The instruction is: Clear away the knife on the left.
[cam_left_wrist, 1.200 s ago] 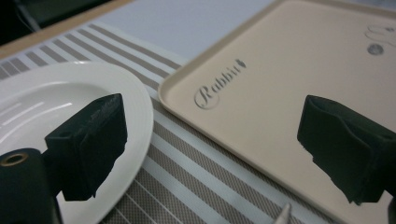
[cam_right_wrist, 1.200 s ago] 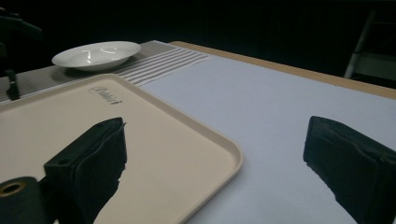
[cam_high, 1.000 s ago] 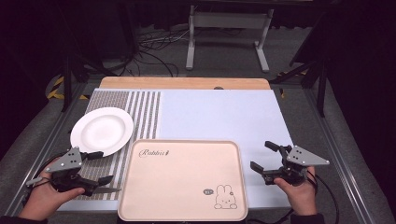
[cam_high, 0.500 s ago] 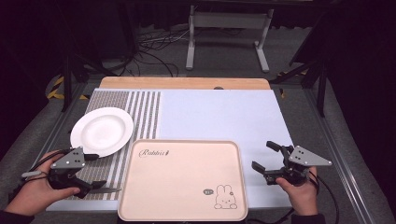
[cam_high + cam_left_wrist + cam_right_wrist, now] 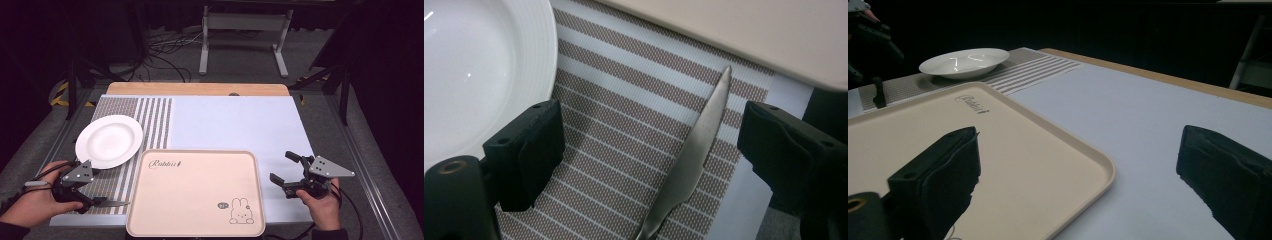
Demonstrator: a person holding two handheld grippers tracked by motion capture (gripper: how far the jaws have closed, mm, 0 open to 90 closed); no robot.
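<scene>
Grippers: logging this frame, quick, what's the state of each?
Left gripper: open, fingers astride the knife on the mat, not gripping it.
Right gripper: open, holding nothing, beside the tray.

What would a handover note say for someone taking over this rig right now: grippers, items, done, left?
Left gripper: jaws open wide, straddling the silver metal table knife without touching it; the knife lies flat on the brown-striped woven placemat, tip toward the tray.
Right gripper: open, holding nothing, beside the tray's right edge over the pale blue table cover.
Round white ceramic plate: on the placemat, bare.
Beige rectangular plastic tray with a rabbit print: bare, at the near edge.
Done: nothing placed yet.
Left: probably close on the knife and lift it; where it goes cannot be told.
</scene>
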